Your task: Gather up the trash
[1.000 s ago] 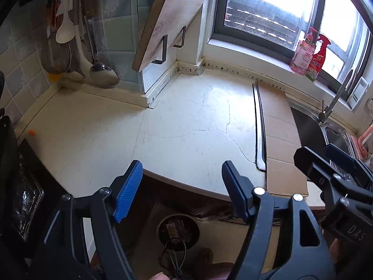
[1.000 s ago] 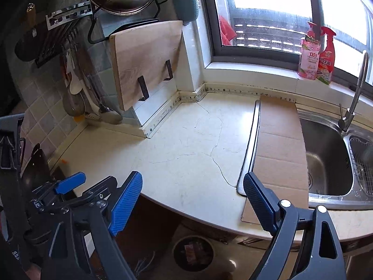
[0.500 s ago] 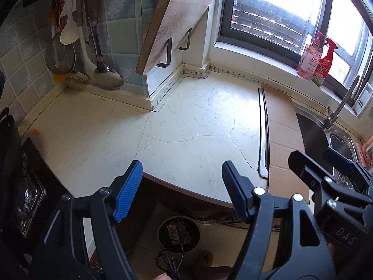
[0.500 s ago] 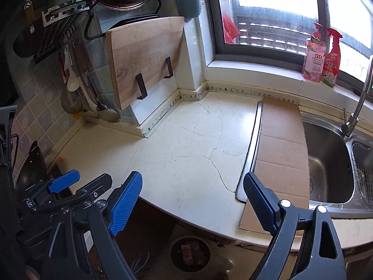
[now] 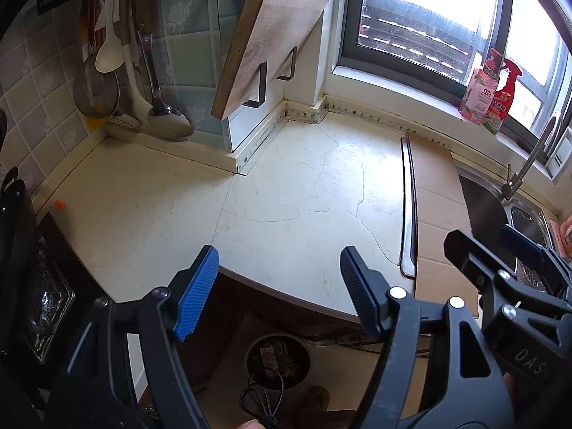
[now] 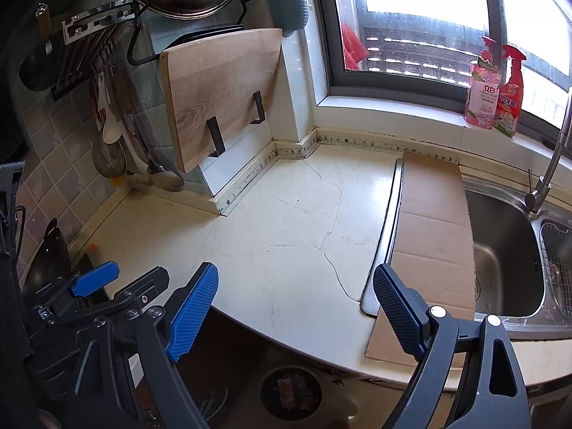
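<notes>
My left gripper [image 5: 279, 286] is open and empty, held over the front edge of the cream countertop [image 5: 286, 196]. My right gripper [image 6: 296, 304] is open and empty too, just to its right; it shows in the left wrist view [image 5: 500, 250], and the left one shows in the right wrist view [image 6: 107, 286]. A round trash bin [image 5: 279, 361] with scraps inside stands on the floor below the counter edge; it also shows in the right wrist view [image 6: 289, 391]. A small orange scrap [image 5: 59, 205] lies at the counter's far left, also seen from the right wrist [image 6: 94, 247].
A flat cardboard sheet [image 6: 432, 228] lies beside the steel sink [image 6: 507, 261] and faucet [image 6: 547, 178]. A wooden cutting board [image 6: 221, 89] hangs on the wall with ladles [image 5: 157, 82]. Two cleaner bottles [image 6: 495, 89] stand on the windowsill. A black stove [image 5: 32, 286] is at left.
Both grippers have drifted slightly up and back from the counter; the view shifts a little. Both stay open and empty.
</notes>
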Demonstrator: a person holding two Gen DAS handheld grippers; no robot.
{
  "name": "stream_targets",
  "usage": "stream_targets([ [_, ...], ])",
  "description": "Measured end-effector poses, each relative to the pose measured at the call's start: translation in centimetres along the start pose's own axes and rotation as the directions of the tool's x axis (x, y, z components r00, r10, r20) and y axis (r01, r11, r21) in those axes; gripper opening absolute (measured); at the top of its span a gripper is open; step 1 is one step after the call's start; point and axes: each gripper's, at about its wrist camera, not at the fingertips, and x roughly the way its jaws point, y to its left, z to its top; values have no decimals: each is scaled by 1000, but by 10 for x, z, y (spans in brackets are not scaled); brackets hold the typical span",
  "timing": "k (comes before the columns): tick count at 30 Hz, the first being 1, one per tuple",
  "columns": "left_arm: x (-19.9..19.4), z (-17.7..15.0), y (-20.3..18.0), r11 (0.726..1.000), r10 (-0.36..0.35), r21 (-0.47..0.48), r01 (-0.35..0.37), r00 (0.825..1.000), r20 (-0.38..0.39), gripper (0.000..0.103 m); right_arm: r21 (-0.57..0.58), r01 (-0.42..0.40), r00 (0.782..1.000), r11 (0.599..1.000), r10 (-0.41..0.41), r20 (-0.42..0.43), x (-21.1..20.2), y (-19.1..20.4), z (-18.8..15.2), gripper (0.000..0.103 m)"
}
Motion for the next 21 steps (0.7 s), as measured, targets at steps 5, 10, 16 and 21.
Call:
stream_targets([
  [5, 0, 1, 1, 1000, 5, 0, -5, 1000, 2, 68, 0, 4, 1000, 1000, -4, 4, 1, 0, 0, 90],
  [10, -1, 1, 0, 1000, 8, 0, -8, 1000, 2, 68, 0, 2, 1000, 1000, -2, 4, 1, 0, 0, 90],
  [16, -3, 0, 3, 1000, 9, 6, -9, 1000, 4, 68, 2, 3, 1000, 1000, -3, 9, 2, 0, 1, 90],
  [21, -8, -3, 2, 1000, 9, 12, -9, 1000, 12, 68, 11, 9, 1000, 1000, -9, 22, -4, 4, -6, 90],
])
